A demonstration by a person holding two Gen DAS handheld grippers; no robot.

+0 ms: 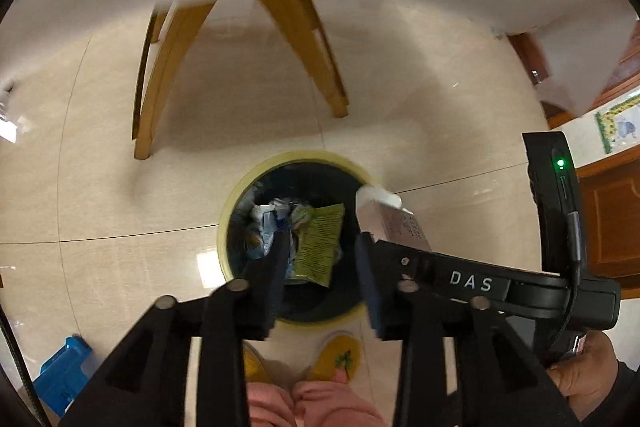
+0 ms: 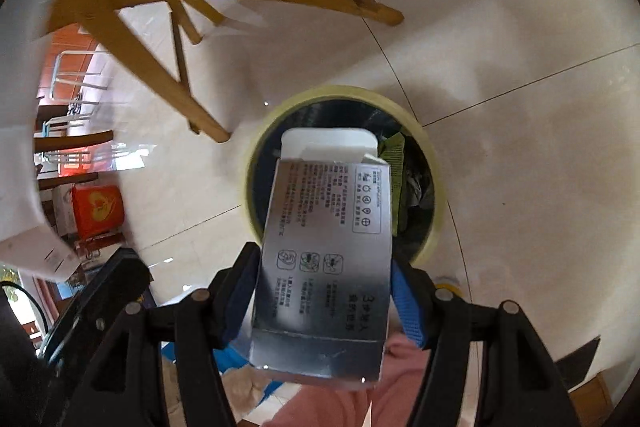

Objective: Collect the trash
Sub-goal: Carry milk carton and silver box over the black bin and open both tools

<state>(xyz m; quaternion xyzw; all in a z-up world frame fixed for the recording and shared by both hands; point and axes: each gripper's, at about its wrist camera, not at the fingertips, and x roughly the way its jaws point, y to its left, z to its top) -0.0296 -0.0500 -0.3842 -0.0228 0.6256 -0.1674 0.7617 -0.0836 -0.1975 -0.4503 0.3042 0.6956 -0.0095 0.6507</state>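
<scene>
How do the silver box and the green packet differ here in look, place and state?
The silver box is stiff, shiny and box-shaped; the green packet is flat and crumpled. The box is clamped between the right gripper's blue fingers, above the bin; the packet lies loose inside the bin among other trash, with the left gripper open above it. A white insert sticks out of the box's far end; the packet looks empty. Both carry printed text.

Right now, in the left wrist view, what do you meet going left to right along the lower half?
Blue box → bin rim → left gripper, open over the bin → green packet in the bin → silver carton → right gripper → hand.
</scene>
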